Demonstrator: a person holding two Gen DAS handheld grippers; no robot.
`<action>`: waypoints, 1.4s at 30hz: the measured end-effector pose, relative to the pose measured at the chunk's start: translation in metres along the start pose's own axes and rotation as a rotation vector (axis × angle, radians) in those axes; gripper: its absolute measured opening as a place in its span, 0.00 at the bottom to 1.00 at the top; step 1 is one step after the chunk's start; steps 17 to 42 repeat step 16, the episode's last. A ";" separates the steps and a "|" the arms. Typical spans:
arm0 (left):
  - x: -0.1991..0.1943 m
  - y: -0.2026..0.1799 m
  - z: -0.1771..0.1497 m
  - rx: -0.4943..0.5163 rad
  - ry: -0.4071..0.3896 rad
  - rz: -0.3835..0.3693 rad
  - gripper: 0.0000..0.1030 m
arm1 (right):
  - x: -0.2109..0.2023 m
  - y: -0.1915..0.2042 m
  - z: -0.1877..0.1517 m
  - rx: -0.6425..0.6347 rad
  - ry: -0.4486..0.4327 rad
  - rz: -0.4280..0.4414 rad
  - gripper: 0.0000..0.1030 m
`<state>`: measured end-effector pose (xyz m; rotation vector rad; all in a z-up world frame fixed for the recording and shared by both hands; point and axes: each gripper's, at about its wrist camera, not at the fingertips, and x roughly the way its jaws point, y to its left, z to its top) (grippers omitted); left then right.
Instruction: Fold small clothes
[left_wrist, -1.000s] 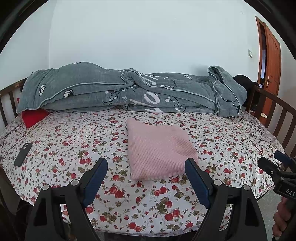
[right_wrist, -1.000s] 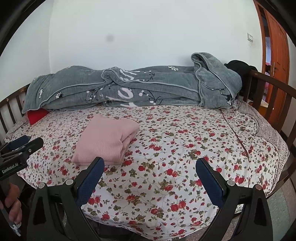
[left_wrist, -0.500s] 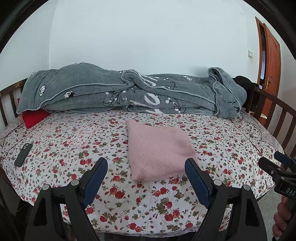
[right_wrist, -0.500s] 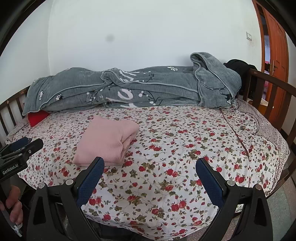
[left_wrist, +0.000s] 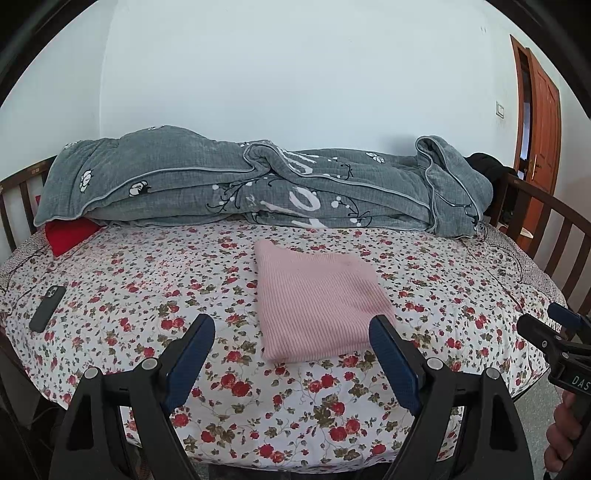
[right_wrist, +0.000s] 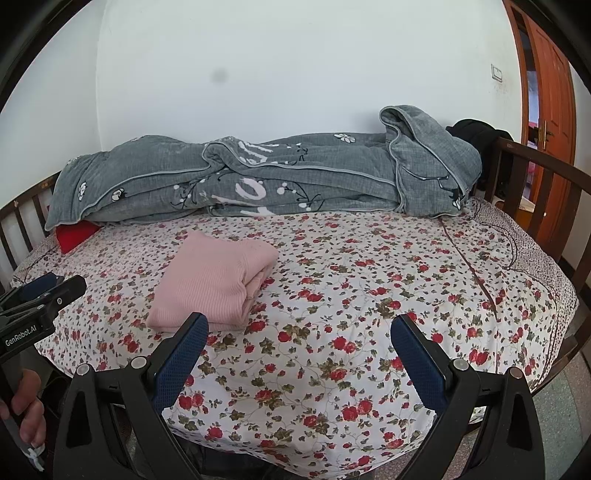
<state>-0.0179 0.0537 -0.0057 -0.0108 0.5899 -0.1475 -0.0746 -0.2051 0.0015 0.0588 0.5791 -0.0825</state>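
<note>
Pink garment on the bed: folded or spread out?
Folded. The pink garment lies as a compact rectangle, and stacked layers show at its right edge.

Both wrist cams face bed (left_wrist: 110, 280) lengthwise, angled down, views overlap.

A: What is seen at the centre?

B: A pink folded garment (left_wrist: 317, 302) is laid flat on the flowered bedsheet (left_wrist: 147, 280). At six o'clock the left gripper (left_wrist: 291, 345) is held above the near edge of the bed, its blue-padded jaws spread wide with nothing between them; the garment's near right corner is overlapped by the right pad.

A: And further out?

B: At twelve o'clock a grey quilt (left_wrist: 258, 184) is bunched along the white wall. A red cushion (left_wrist: 68, 234) is tucked under it at ten o'clock, and a dark phone (left_wrist: 47, 308) lies at nine. At four o'clock the right gripper (left_wrist: 554, 325) is seen, with a hand (left_wrist: 563, 435) below it. An orange door (left_wrist: 543, 122) stands at two.
</note>
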 end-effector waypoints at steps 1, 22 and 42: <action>0.000 0.000 0.000 0.000 0.000 0.000 0.82 | 0.000 0.000 0.000 -0.001 0.000 0.000 0.95; 0.000 0.001 -0.001 0.001 -0.001 0.005 0.83 | -0.001 0.004 0.001 -0.002 -0.003 -0.003 0.95; 0.000 0.001 -0.001 0.001 -0.001 0.005 0.83 | -0.001 0.004 0.001 -0.002 -0.003 -0.003 0.95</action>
